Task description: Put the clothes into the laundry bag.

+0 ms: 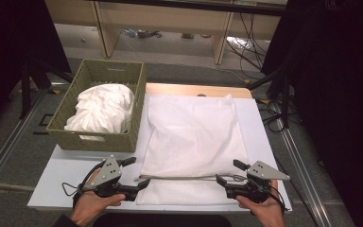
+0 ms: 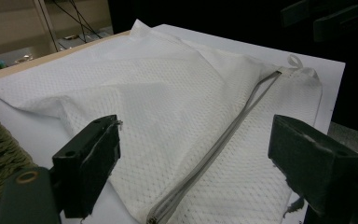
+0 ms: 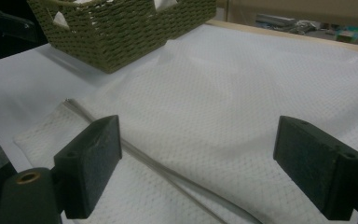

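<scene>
1 white mesh bag (image 1: 194, 142) lies flat on the white tabletop (image 1: 61, 170), filling the table's middle and right. Its fabric is a fine, dotted net, soft and slightly rumpled, rectangular in outline. 1 grey zipper (image 1: 184, 178) runs straight across the bag near its 6 o'clock edge, and a small loop of cord sits at the zipper's end by the left gripper.

At 10 o'clock from the bag stands 1 woven basket (image 1: 94, 137), olive-green, rectangular, with a coarse plaited wall and a slot handle. It touches the bag's left edge. Inside it sits 1 heap of crumpled white cloth (image 1: 104, 111).

The left gripper (image 1: 139, 172) is at 7 o'clock of the bag, just off the zipper's left end; its 2 black block-shaped jaws stand spread wide with nothing between the pads. The right gripper (image 1: 227, 172) is at 5 o'clock, by the zipper's right end; its 2 jaws are likewise spread apart, hovering over mesh and zipper without pinching them. Each gripper carries 1 grey three-cornered plate and is held by 1 hand.
</scene>
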Tool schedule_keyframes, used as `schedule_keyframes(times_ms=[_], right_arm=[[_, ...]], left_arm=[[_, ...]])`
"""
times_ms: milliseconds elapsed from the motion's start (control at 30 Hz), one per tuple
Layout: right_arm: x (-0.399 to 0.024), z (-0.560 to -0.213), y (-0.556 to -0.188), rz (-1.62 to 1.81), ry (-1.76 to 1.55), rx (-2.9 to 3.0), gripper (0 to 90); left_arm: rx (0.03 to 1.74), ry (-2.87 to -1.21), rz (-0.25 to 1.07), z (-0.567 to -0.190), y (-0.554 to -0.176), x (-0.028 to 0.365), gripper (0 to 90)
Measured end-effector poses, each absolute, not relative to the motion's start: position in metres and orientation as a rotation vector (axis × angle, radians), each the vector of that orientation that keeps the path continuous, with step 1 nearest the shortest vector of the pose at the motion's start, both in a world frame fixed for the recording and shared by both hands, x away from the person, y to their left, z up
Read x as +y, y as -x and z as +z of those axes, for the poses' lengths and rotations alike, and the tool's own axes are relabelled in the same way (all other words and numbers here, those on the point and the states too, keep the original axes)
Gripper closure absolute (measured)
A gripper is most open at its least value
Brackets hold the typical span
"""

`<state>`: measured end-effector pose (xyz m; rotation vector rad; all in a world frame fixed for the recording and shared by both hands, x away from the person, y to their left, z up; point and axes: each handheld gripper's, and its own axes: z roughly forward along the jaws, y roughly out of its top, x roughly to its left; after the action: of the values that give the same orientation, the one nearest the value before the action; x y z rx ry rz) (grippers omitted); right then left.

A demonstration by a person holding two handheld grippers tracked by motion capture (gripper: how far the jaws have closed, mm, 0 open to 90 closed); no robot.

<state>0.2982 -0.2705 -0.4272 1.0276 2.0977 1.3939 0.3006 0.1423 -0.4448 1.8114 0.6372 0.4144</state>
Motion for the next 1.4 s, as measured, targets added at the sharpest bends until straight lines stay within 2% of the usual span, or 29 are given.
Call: schedule_keyframes(times_ms=[567,667,867,1100,1167,1400], right_arm=[[-0.264,-0.430,-0.299,1.352,-1.003,2.206,16.3],[-0.262,-0.430,-0.300,1.291,-0.969,2.206,16.8],[-0.255,-0.434,-0.319,1.233,-0.909,2.246,19.5],[-0.246,-0.444,-0.335,1.150,-0.863,2.377,28.5],[-0.237,-0.449,-0.343,1.103,-0.776,2.448,36.6],[-0.215,-0.460,-0.357,1.005,-0.691,2.572,46.6]], left_arm=[[0.649,-1.843,0.433,-0.445,-0.301,0.144,16.4],[0.699,-1.860,0.427,-0.446,-0.298,0.144,16.4],[0.737,-1.881,0.427,-0.444,-0.291,0.150,16.5],[0.770,-1.925,0.431,-0.448,-0.283,0.151,17.1],[0.777,-1.921,0.432,-0.447,-0.282,0.152,17.1],[0.792,-1.911,0.427,-0.446,-0.283,0.153,17.1]])
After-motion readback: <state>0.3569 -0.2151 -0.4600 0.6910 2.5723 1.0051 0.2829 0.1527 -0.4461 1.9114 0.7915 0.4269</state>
